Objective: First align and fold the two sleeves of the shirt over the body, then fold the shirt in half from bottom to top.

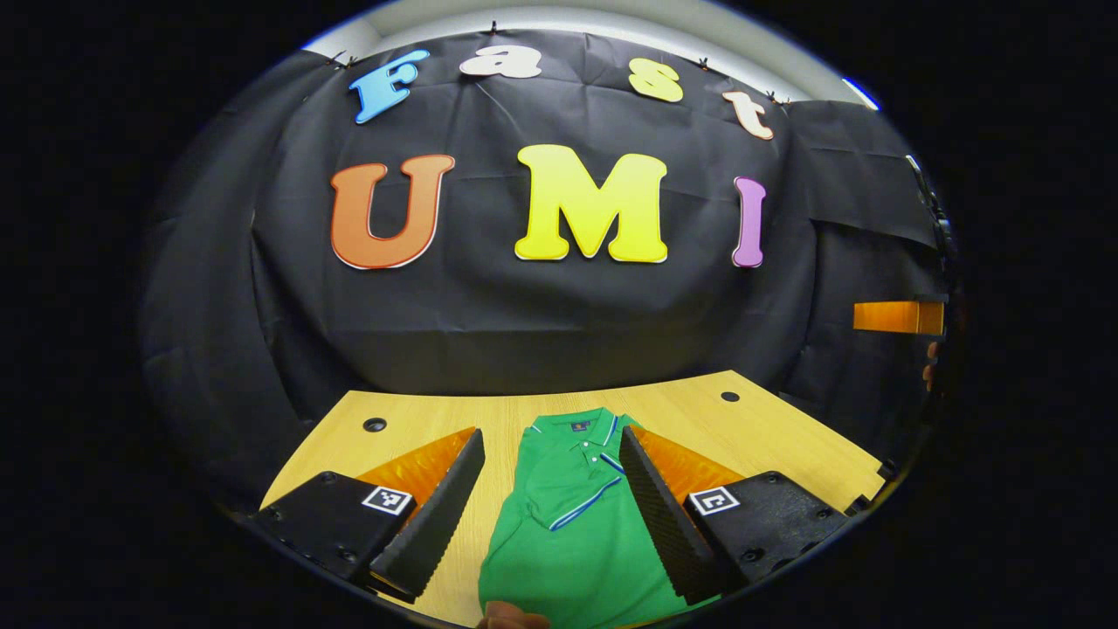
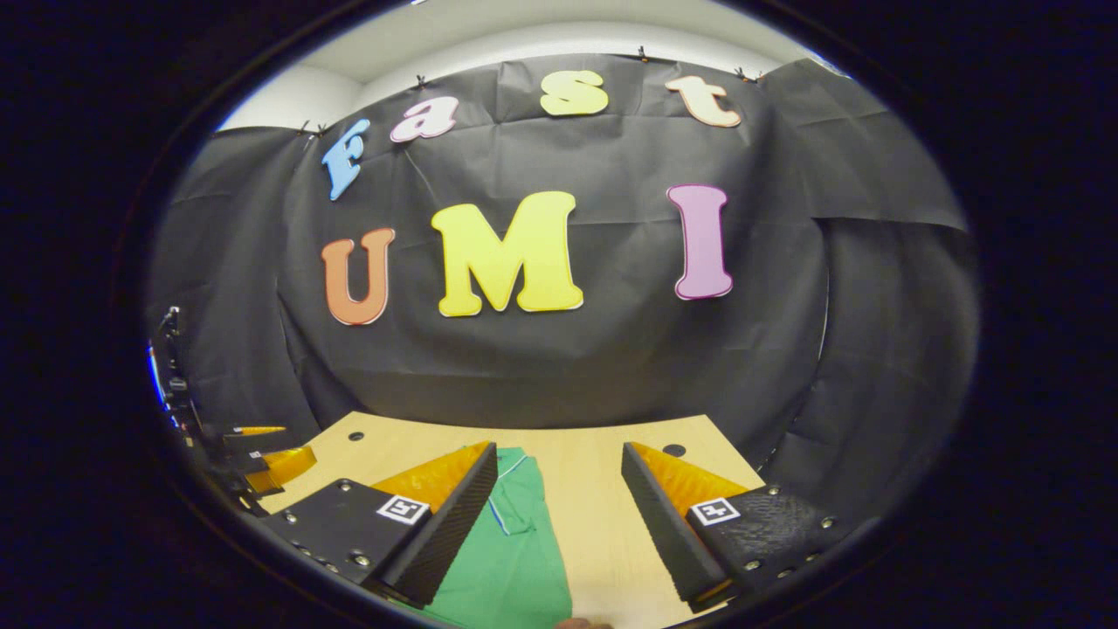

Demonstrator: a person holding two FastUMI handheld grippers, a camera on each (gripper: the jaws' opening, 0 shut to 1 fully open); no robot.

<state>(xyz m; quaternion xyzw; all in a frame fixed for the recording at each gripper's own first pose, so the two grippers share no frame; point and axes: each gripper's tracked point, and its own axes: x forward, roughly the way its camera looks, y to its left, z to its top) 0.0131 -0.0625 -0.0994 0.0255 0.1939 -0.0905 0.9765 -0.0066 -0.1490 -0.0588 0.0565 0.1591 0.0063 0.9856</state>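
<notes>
1. In the left gripper view, the green shirt [image 1: 572,524] lies flat on the wooden bench [image 1: 769,437], at the lower centre of the frame, with its collar pointing to the black wall.
2. The sleeves of the shirt are folded over its body; a striped cuff crosses the chest.
3. The left gripper [image 1: 552,454] hangs above the shirt; its fingers are spread wide and grasp nothing.
4. In the right gripper view, the shirt [image 2: 511,559] is at the lower left, partly behind one finger.
5. The right gripper [image 2: 559,463] is also released, its fingers wide apart over the bare bench [image 2: 594,489], just beside the edge of the shirt.
</notes>
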